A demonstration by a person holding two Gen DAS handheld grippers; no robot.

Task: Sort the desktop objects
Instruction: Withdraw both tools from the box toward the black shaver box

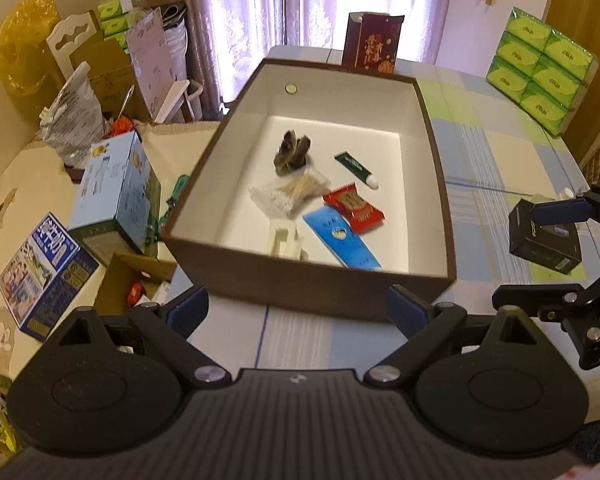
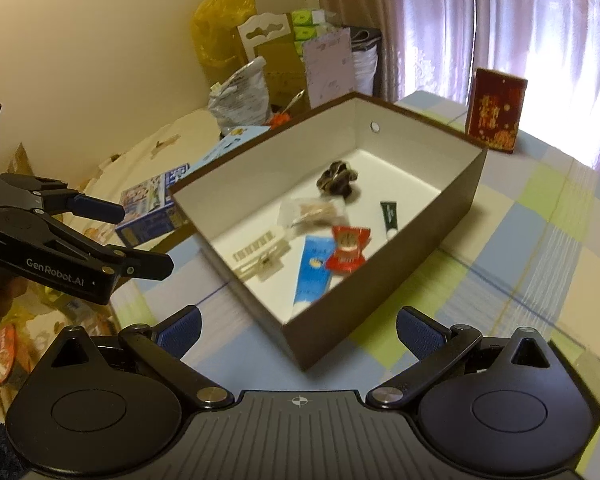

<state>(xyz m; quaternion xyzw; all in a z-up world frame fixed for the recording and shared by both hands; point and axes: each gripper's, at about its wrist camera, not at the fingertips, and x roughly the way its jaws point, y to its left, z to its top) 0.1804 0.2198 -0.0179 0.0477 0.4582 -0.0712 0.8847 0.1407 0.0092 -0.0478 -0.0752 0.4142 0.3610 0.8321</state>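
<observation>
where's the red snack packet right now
The red snack packet lies on the floor of the brown box, right of centre in the left wrist view, overlapping the blue packet, with the green tube just behind it.

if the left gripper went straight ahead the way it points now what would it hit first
Probably the near brown wall of the open box, directly ahead of the open left gripper; depth is uncertain, so it may pass over the rim.
</observation>
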